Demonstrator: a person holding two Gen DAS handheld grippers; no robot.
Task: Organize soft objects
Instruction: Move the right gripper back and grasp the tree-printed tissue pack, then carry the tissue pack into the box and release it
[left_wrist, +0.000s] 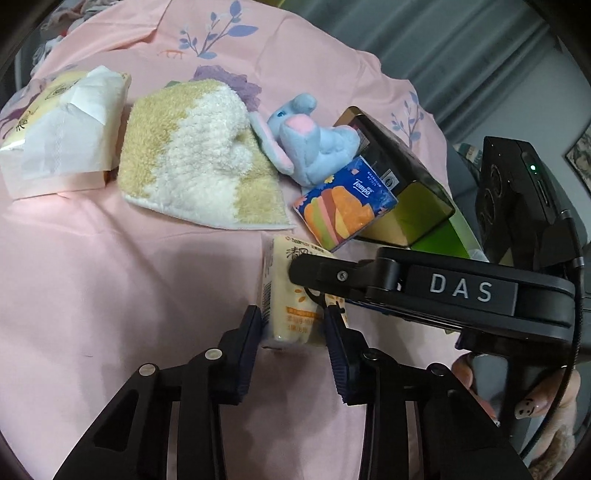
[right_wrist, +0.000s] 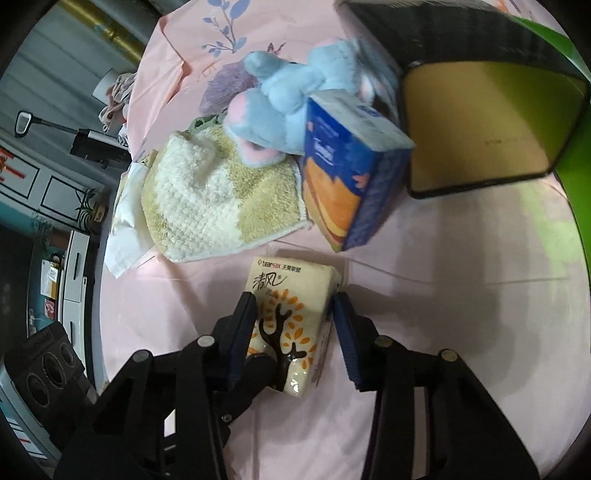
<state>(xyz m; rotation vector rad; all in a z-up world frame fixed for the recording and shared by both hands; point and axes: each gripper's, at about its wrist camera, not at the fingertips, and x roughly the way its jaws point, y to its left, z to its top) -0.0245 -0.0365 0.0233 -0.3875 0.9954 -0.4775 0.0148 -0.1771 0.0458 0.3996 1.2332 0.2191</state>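
A small, glossy cream tissue pack (right_wrist: 291, 325) is clamped by the left gripper (left_wrist: 293, 332). It is also pinched between the ribbed fingers of the right gripper (right_wrist: 295, 332) on smooth pink bedding (left_wrist: 110, 295).

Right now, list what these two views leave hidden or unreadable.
- Left wrist view: the right gripper covers the middle of the cream tissue pack.
- Right wrist view: the left gripper covers that pack's lower left corner.
- Both views: inside of the black box is only partly visible.
- Right wrist view: plush elephant blurred.
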